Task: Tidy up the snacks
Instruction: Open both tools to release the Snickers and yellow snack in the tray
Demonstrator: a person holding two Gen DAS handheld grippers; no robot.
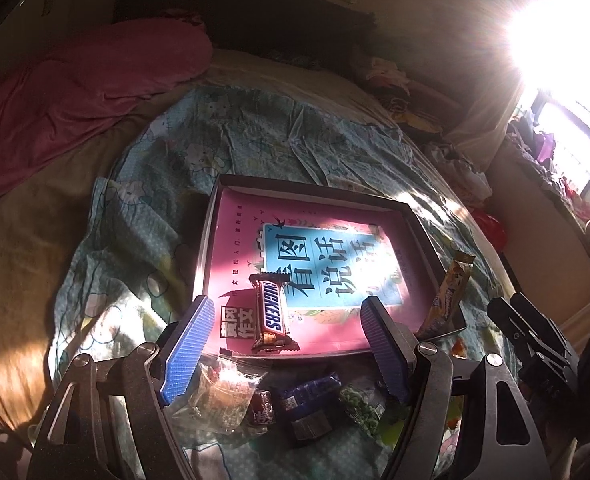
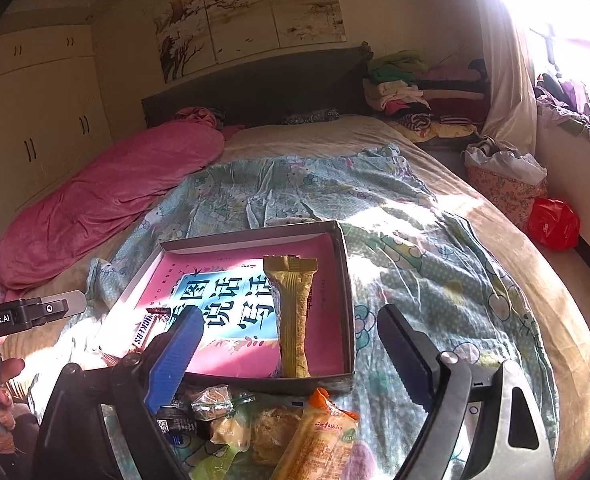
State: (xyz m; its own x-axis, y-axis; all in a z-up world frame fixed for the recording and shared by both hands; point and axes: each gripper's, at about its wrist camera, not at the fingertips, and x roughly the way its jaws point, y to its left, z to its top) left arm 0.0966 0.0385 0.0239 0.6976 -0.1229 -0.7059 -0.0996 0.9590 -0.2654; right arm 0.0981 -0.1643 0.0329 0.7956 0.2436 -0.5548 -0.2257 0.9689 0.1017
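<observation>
**Snack sorting: both grippers empty over the box**

We see a shallow box [image 2: 345,280] on the patterned bedsheet [image 2: 435,264], its floor covered by a pink and blue printed sheet [image 1: 323,268]. We note a Snickers bar [image 1: 270,312] lying inside near the box's near left corner, and a long yellow-wrapped bar [image 2: 293,320] lying inside along the right wall. We find the left gripper [image 1: 285,340] with jaws spread, nothing between the pads, the Snickers showing beyond them. We find the right gripper [image 2: 291,364] likewise spread wide and empty, with the yellow bar showing between its fingers, untouched. We record a loose pile of snacks [image 2: 263,428] on the sheet just in front of the box, including an orange packet [image 2: 319,436] and a green pea packet [image 1: 361,404].
</observation>
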